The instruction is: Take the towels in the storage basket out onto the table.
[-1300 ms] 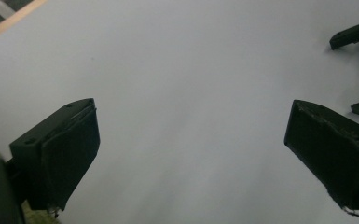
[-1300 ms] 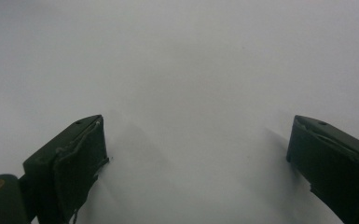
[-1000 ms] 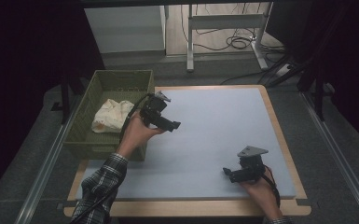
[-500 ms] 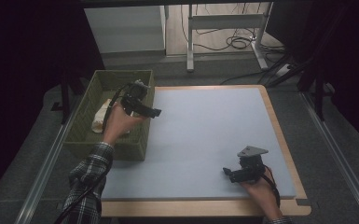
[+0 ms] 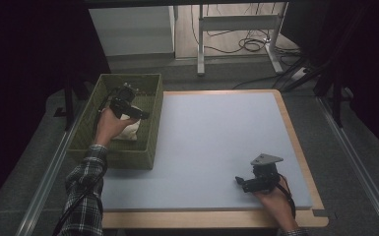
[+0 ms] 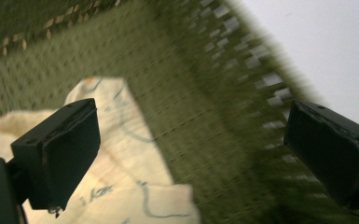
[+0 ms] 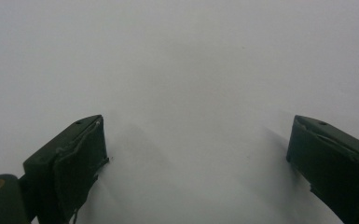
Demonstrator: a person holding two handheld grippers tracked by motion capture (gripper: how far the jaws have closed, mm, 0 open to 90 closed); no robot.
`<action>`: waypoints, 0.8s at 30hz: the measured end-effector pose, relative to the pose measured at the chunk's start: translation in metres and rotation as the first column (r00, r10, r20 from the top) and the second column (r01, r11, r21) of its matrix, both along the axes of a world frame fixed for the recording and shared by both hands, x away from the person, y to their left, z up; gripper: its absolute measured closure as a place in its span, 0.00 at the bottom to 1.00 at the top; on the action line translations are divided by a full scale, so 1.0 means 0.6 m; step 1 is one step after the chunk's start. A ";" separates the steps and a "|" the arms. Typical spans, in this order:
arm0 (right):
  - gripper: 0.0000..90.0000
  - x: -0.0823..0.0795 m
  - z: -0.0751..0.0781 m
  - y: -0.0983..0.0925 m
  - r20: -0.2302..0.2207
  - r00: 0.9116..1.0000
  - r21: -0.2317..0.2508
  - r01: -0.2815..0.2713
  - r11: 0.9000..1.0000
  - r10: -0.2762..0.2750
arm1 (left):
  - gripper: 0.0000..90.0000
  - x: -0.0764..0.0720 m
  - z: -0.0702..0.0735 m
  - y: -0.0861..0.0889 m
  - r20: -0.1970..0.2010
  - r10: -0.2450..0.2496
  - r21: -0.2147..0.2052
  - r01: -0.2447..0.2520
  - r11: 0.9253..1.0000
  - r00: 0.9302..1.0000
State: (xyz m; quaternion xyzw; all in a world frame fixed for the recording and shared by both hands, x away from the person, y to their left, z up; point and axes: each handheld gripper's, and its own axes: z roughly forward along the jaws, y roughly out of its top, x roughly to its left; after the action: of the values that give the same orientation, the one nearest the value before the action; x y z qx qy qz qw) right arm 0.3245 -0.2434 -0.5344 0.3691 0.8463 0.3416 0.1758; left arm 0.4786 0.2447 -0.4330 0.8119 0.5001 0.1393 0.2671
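Left gripper (image 5: 139,114): you held it spread wide over the cream cloth bag (image 5: 126,129) inside the green woven basket (image 5: 150,128).
Right gripper (image 5: 240,182): yours rested released on the surface (image 5: 216,132).

The worktop (image 5: 216,142) lies bare from centre to right; at its left edge the green basket (image 5: 147,129) walls hem a cream cloth bag (image 5: 127,129).

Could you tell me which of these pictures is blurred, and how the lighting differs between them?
Left gripper view: the green basket wall is smeared by motion blur, while the cream cloth stays fairly readable. Right gripper view: evenly lit pale mat, soft shadows by the open jaws. High view: sharp, bright mat, dark surroundings.
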 end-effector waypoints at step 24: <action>0.05 0.000 0.000 0.000 -0.001 1.000 0.001 0.000 1.000 0.000 | 0.03 0.066 -0.120 0.076 -0.329 0.207 0.202 -0.146 0.969 0.921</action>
State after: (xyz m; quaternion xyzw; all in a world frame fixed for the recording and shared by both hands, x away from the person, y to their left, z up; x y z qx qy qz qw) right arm 0.3247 -0.2435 -0.5345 0.3692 0.8462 0.3421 0.1751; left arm 0.5183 0.2900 -0.5049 0.7952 0.5967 0.0603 0.0893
